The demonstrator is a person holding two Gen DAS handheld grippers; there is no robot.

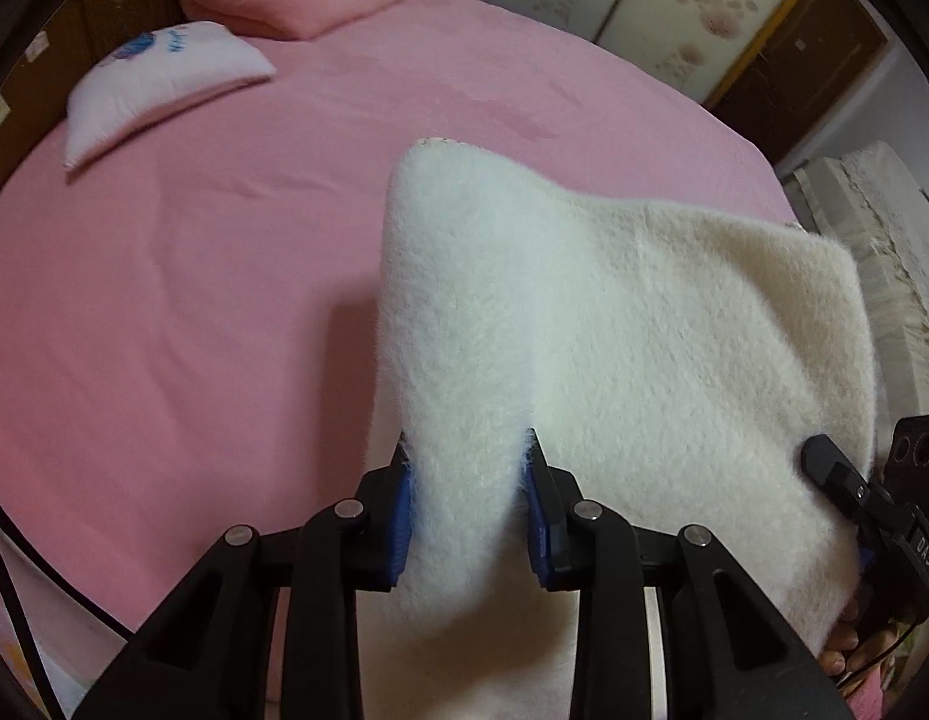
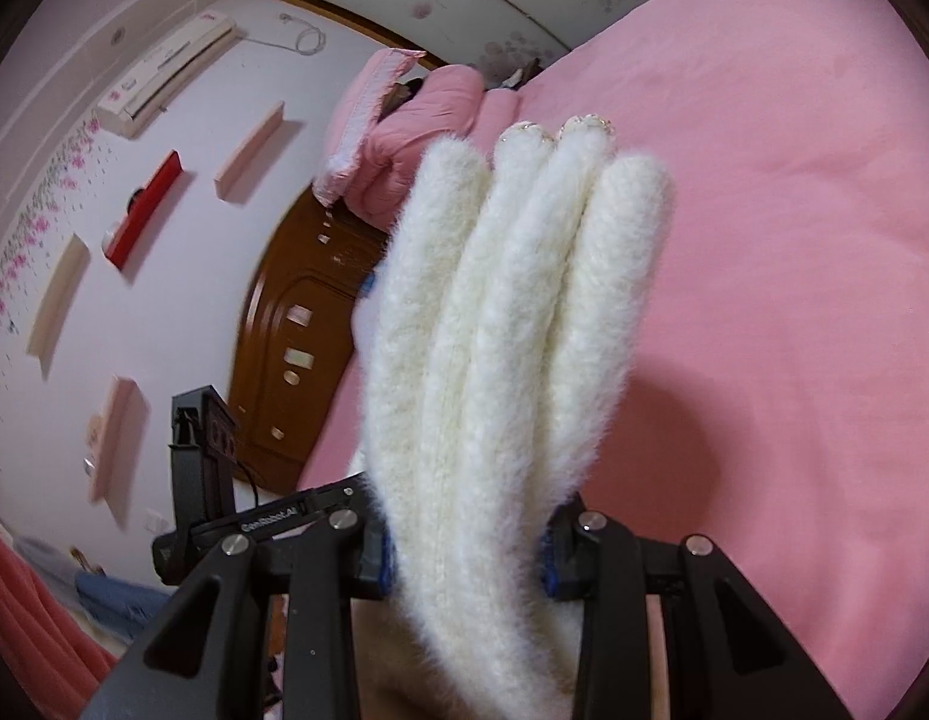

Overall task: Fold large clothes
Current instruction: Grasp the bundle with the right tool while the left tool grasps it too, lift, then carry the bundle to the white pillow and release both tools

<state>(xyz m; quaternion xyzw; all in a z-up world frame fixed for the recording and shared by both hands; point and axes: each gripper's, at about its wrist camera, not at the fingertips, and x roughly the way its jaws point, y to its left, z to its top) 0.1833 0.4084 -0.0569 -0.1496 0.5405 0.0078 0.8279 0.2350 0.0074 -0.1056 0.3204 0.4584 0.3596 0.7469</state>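
The left hand-held gripper (image 1: 469,474) is clamped on a fold of the fluffy white garment (image 1: 614,324), held up above the pink bed (image 1: 194,300). The right hand-held gripper (image 2: 467,546) is clamped on several bunched layers of it. A small pillow (image 1: 158,84) lies on the bed

text: "DAS" | on: black body of the right tongs (image 1: 920,552), left wrist view, bed's right edge | text: partly legible, roughly "ConRobot.AI" | on: black body of the left tongs (image 2: 266,525), right wrist view
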